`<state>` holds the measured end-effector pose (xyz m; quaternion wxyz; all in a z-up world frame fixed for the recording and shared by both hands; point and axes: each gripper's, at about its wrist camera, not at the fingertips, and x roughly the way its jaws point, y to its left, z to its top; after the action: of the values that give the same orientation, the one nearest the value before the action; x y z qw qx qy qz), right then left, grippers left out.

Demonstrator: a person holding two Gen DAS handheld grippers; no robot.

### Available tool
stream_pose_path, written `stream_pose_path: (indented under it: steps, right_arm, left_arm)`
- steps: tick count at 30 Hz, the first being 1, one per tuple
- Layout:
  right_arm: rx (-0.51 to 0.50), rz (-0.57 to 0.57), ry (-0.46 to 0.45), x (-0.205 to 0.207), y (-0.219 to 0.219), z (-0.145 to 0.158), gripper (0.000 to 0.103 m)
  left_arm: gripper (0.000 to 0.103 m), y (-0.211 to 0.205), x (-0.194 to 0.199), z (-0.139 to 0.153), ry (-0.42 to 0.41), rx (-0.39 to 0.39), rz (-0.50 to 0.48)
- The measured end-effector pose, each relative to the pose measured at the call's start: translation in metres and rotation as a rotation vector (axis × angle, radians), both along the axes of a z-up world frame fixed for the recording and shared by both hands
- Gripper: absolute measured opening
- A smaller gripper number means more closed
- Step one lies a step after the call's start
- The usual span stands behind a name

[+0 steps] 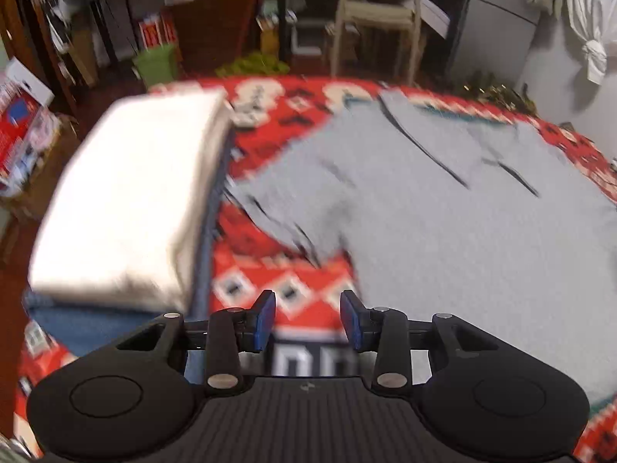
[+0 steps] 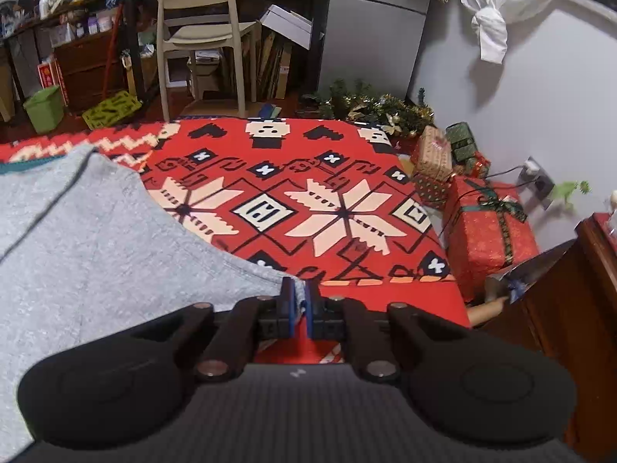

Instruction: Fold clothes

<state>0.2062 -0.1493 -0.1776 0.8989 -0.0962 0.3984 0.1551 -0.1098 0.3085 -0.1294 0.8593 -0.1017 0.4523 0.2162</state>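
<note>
Red, grey and cream across the desk

A heather-grey garment (image 2: 88,231) lies on a red cloth (image 2: 308,177) patterned with cream snowflakes and black-and-white squares; a folded cream-white pile (image 1: 127,196) sits on blue fabric (image 1: 73,320). Both black hand-held grippers have blue pads (image 1: 266,320); red gift boxes (image 2: 489,235) carry dark green ribbon.

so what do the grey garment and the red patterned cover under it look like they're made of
The grey garment looks like soft, matte cotton-type jersey knit: heathered flecks and stitched seams show. The red patterned cover looks like flat printed fabric, perhaps fleece or woven cloth; its crisp pixel-style motifs and dull surface suggest print, though the weave is unclear.
</note>
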Motion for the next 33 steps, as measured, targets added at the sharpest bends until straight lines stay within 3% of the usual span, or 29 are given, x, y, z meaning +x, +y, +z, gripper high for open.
stream_pose_path:
  steps: [4,9,12,17,25,31,33]
  right_arm:
    - [0.037,-0.012,-0.007,-0.009,-0.008,0.010,0.012]
    - [0.071,-0.008,-0.009,-0.028,-0.015,0.022,0.015]
    - [0.088,0.000,-0.003,-0.042,-0.018,0.025,0.021]
    - [0.113,0.004,0.005,-0.062,-0.021,0.029,0.021]
    - [0.144,-0.002,0.023,-0.082,-0.029,0.035,0.023]
    - [0.166,-0.009,0.041,-0.089,-0.034,0.035,0.025]
    - [0.175,-0.006,0.045,-0.092,-0.035,0.034,0.026]
  left_arm:
    - [0.029,0.016,0.021,0.005,-0.022,0.055,-0.021]
    - [0.029,0.026,0.054,-0.001,0.023,0.142,-0.063]
    - [0.026,0.032,0.067,-0.005,0.037,0.164,-0.082]
    - [0.020,0.038,0.083,-0.009,0.062,0.174,-0.110]
    - [0.016,0.052,0.094,-0.013,0.082,0.144,-0.116]
    - [0.011,0.070,0.099,-0.020,0.095,0.038,-0.147]
    - [0.011,0.072,0.101,-0.021,0.110,0.045,-0.171]
